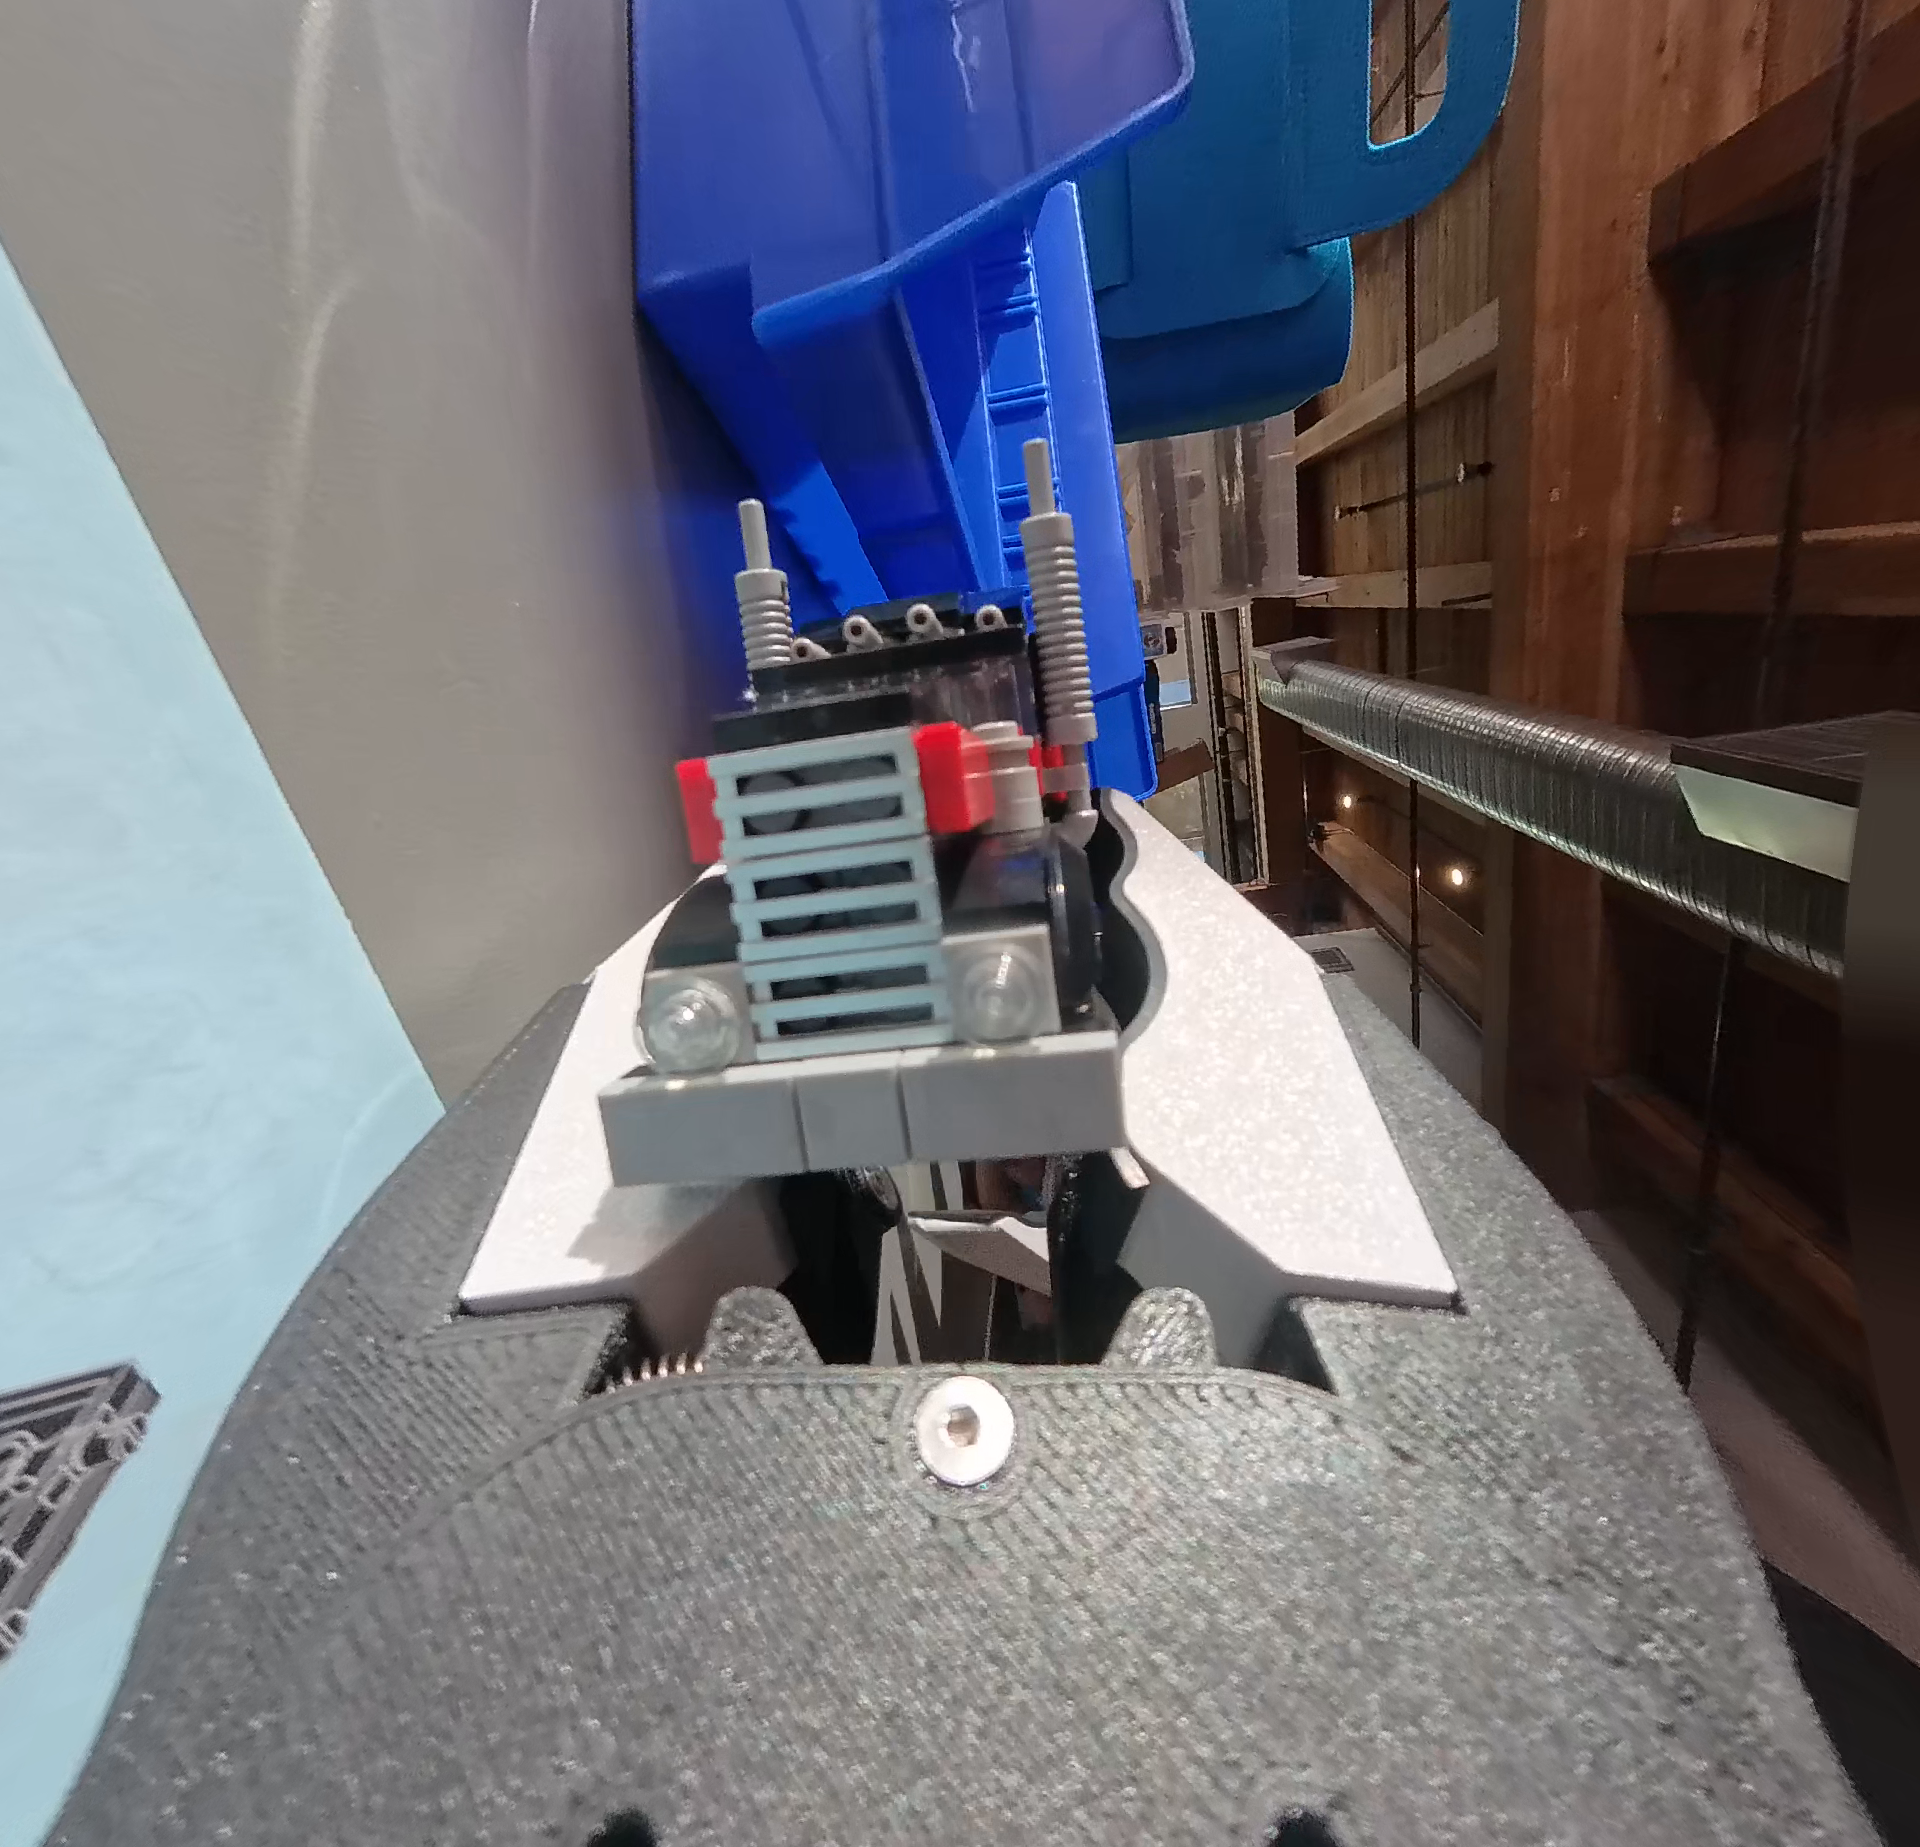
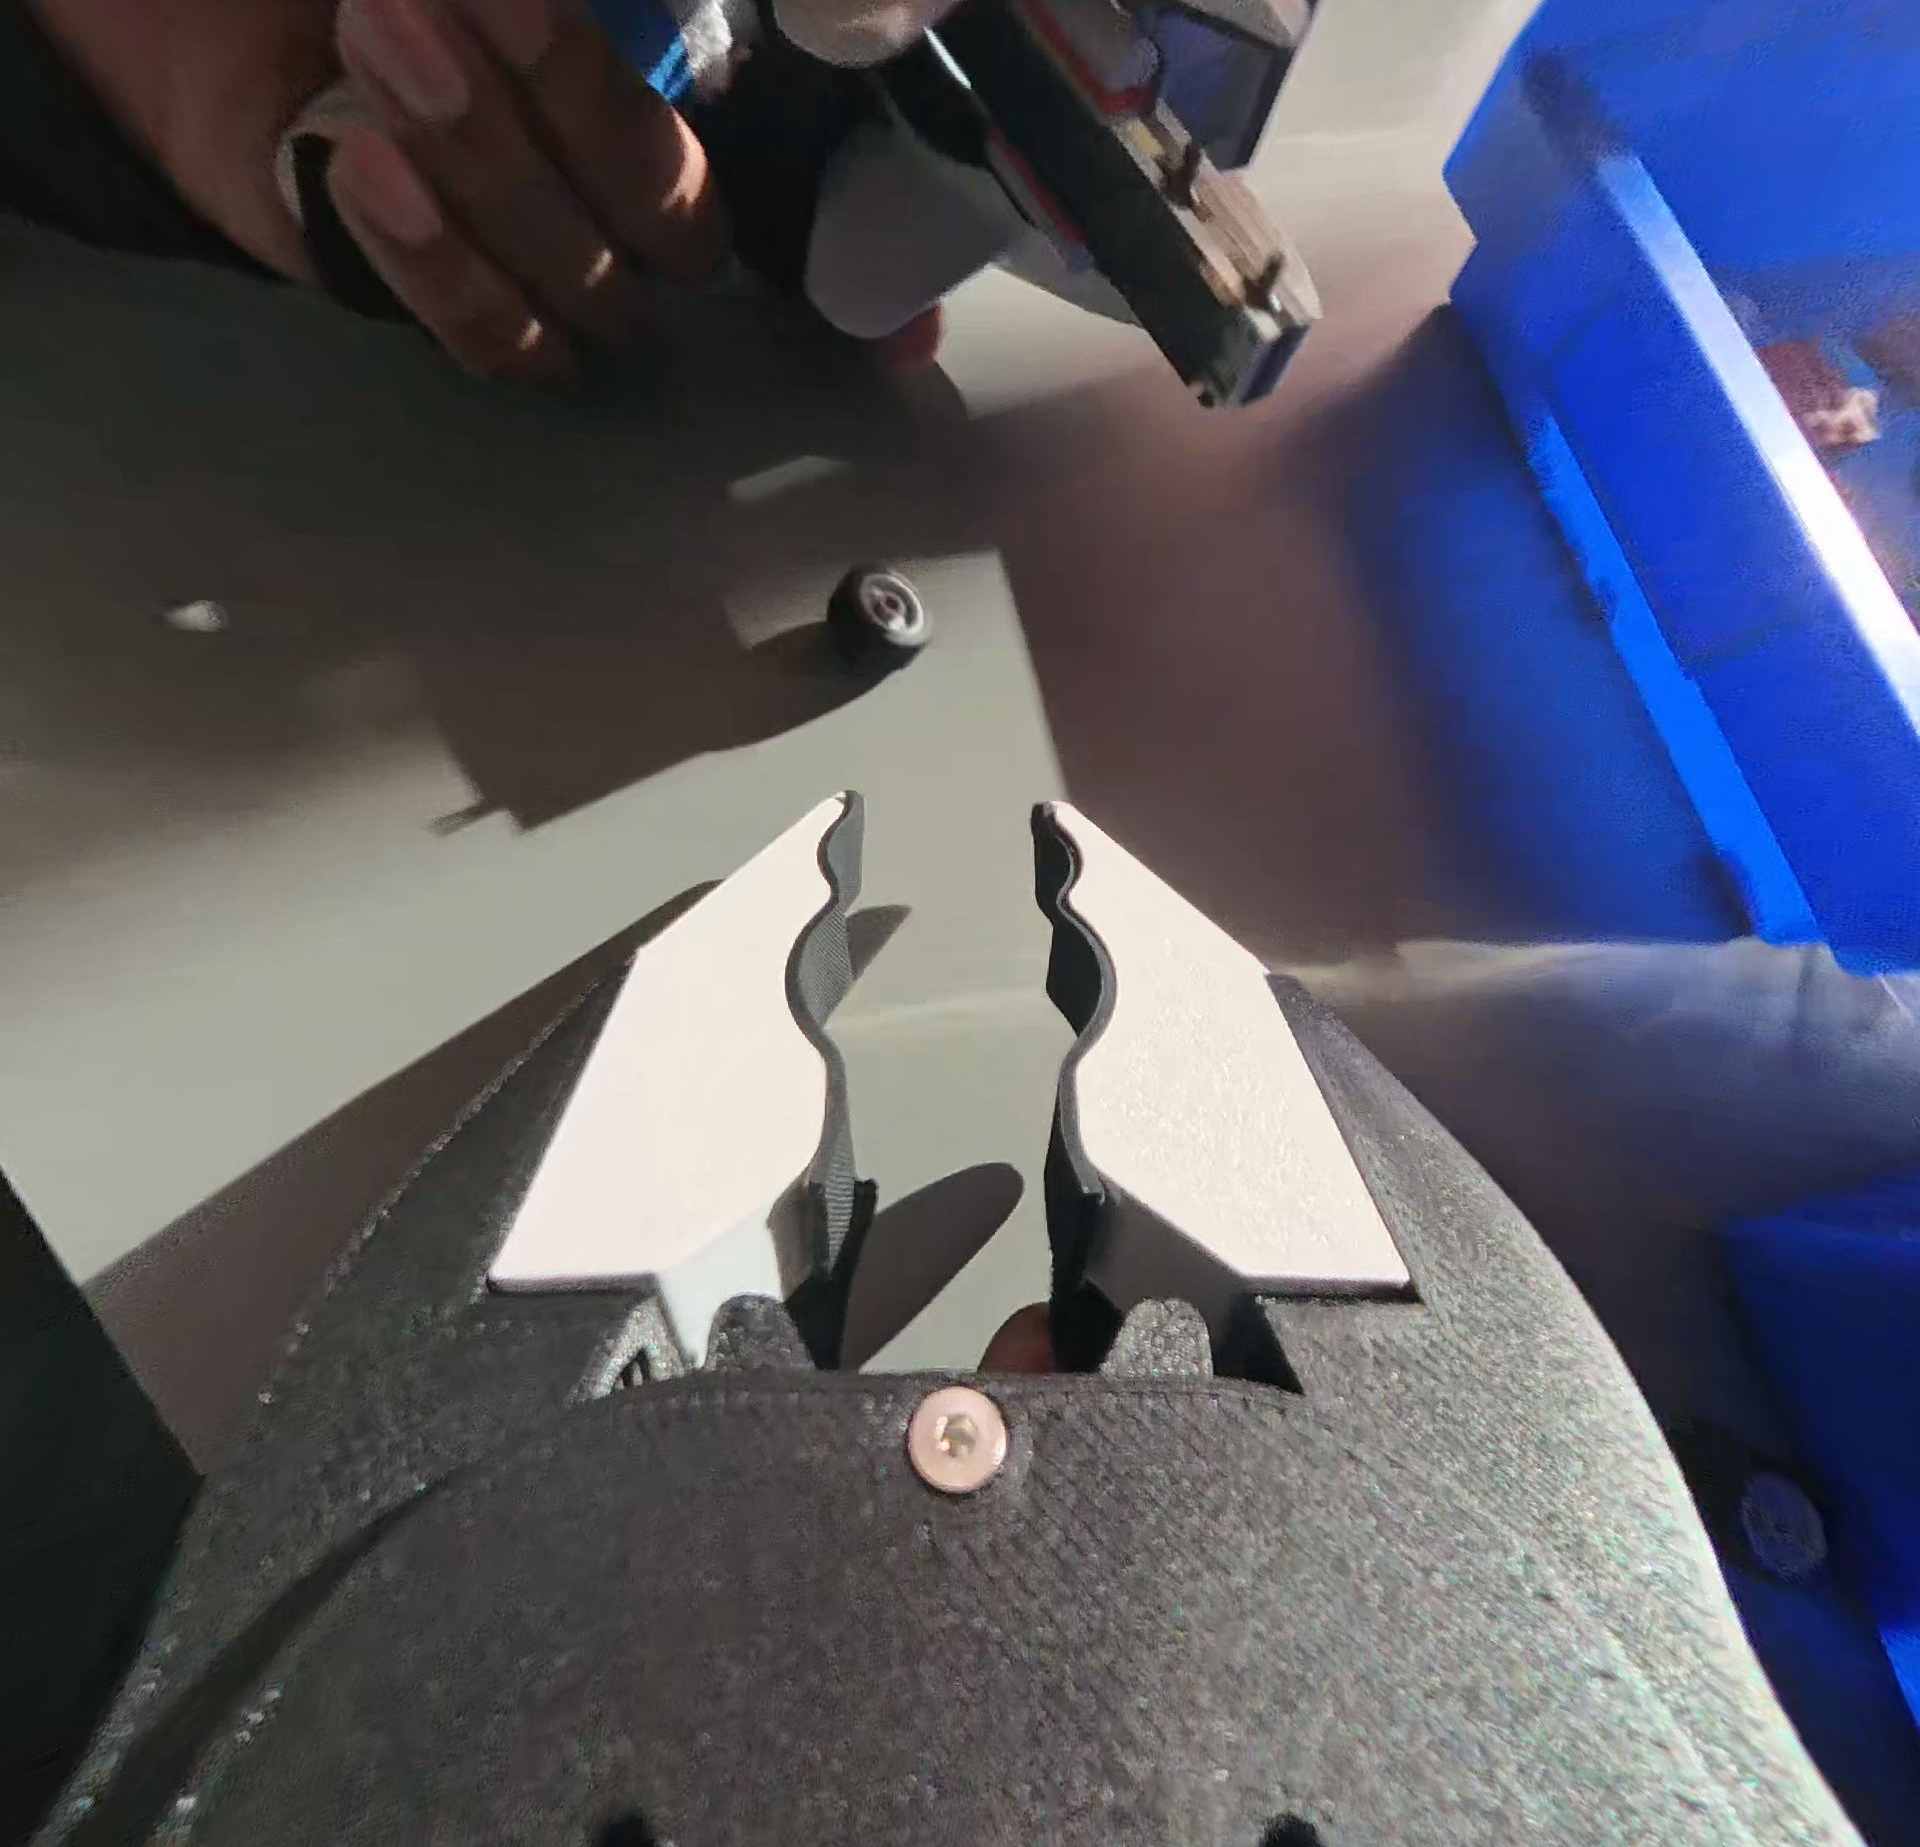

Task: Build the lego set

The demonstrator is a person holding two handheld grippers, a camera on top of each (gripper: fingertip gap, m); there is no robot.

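No legible text, label, brand, number or sign in either view; small sticker on blue plastic bin too blurred.

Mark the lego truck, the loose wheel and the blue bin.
lego truck (image 1: 842, 883): left wrist view, on its grey front grille.
loose wheel (image 2: 881, 608): right wrist view, on the grey hub, lying on the table.
blue bin (image 2: 1662, 447): right wrist view, on its outer side wall.

- Lego truck: black body, grey slatted grille, red side bricks.
- Bin: bright blue.
- Loose wheel: black tyre, grey hub.
- Desk: plain grey.
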